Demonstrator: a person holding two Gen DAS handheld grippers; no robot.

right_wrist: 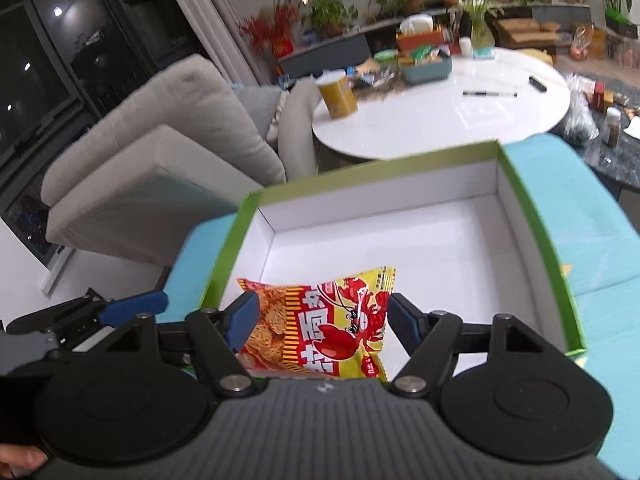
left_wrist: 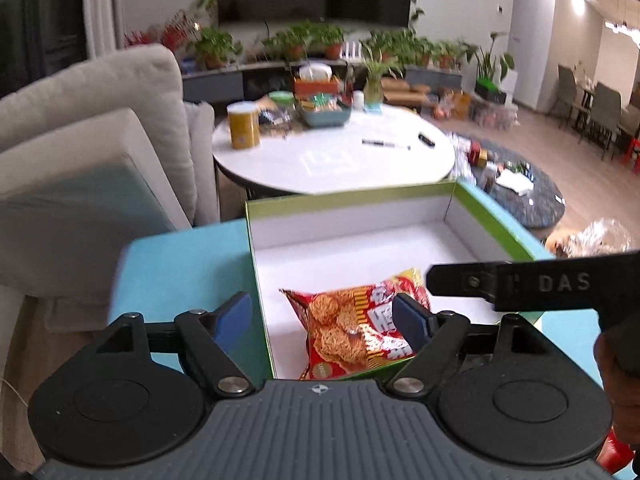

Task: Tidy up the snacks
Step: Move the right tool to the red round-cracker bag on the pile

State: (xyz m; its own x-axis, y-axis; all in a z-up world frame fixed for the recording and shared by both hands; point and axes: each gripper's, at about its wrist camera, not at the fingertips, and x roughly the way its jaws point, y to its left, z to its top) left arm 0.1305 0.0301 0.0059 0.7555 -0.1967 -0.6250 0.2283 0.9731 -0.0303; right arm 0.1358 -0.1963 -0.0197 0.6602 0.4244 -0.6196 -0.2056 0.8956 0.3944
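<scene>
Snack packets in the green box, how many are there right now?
1. A red-and-yellow snack packet lies in the near left part of the green box, between the right gripper's open fingers. The near edge is hidden.

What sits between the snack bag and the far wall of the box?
Nothing: in the right wrist view, bare white floor runs from the snack bag to the far wall of the box.

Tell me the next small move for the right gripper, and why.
Probably lift the right hand-held gripper clear of the box: its jaws are spread wide, and the snack bag seems to lie on the box floor, so it looks released.
</scene>
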